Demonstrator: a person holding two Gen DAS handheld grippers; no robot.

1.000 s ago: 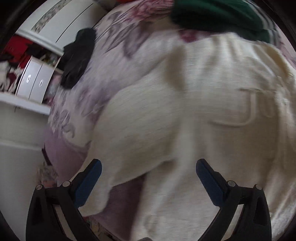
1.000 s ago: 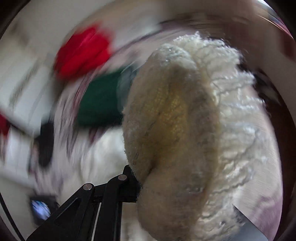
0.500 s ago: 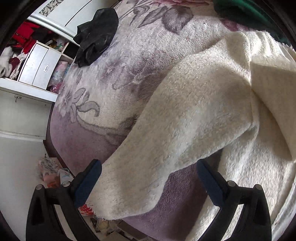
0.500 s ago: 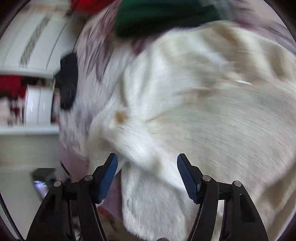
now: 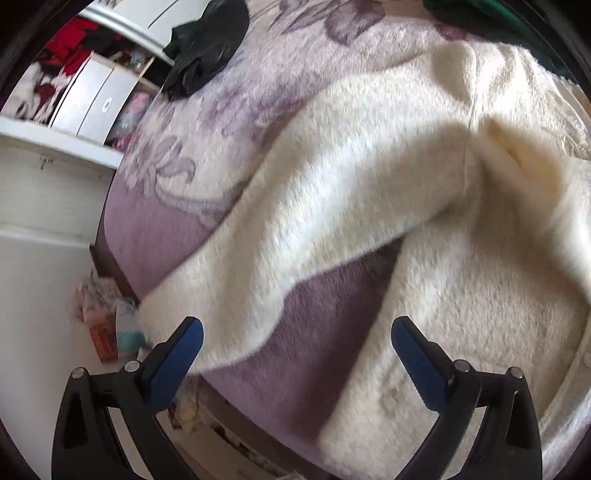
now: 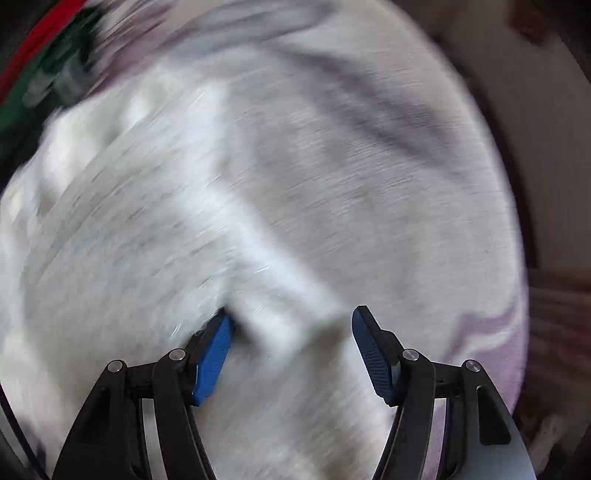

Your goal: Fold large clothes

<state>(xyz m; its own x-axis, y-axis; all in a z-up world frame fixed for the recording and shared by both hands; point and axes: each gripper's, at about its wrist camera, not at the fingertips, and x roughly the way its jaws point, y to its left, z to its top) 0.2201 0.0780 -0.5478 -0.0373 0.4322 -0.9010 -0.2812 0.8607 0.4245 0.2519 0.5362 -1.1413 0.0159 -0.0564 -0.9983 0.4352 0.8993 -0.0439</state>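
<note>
A large cream fleece garment (image 5: 351,166) lies spread on the bed's purple floral blanket (image 5: 207,110). One sleeve (image 5: 258,266) runs down-left to the bed's edge. My left gripper (image 5: 295,326) hovers open over the sleeve's end, with nothing between its blue pads. In the blurred right wrist view the same cream garment (image 6: 258,184) fills the frame. Just above it, my right gripper (image 6: 293,314) stands open; a ridge of the cloth lies between its fingers, unpinched, and fuzz brushes the left pad (image 6: 216,350).
A black garment (image 5: 207,44) lies at the far side of the bed and a green one (image 5: 498,18) at the top right. White drawers (image 5: 92,107) and shelves stand to the left. Small clutter (image 5: 107,325) sits on the floor below the bed's edge.
My right gripper let go of the bunched cream cloth, opened, and now sweeps low over the garment. My left gripper moved along the sleeve to its end at the bed's edge.
</note>
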